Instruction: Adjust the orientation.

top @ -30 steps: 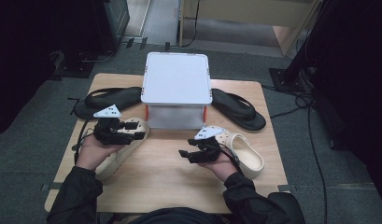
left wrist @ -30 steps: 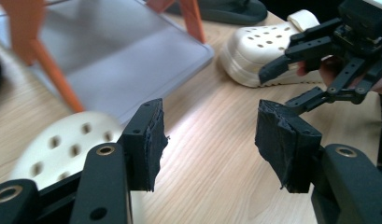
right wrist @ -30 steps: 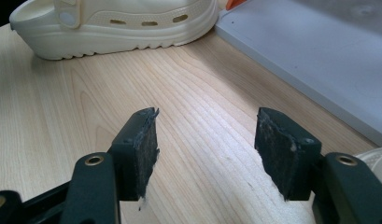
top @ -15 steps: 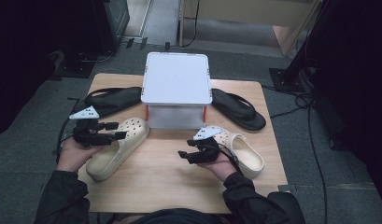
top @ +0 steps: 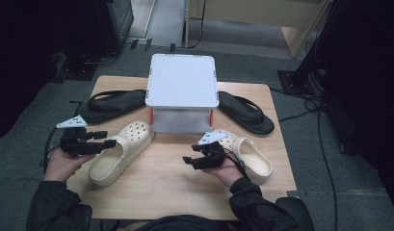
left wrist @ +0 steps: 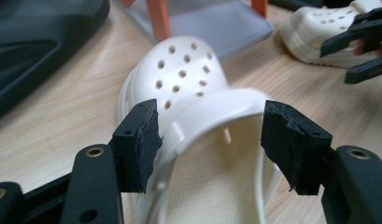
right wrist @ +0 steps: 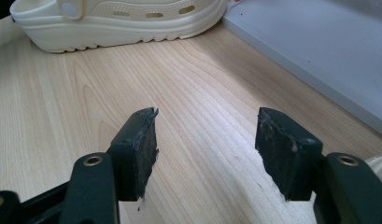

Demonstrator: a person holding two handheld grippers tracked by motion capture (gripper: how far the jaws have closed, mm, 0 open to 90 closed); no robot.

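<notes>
- Left gripper: jaws just been opening, now standing spread, heel strap of cream clog between pads, unpinched.
- Clog lying on table, left of white box.
- Right gripper: jaws gaping, holding nothing.

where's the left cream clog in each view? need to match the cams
High view: the left cream clog lies left of centre on the table, heel toward the left hand-held gripper.
Left gripper view: centre of the picture, its heel strap between the open jaws.
Right gripper view: top left, seen side-on.
Shared landmark: the grey box, at top in the left gripper view and at right in the right gripper view.
</notes>
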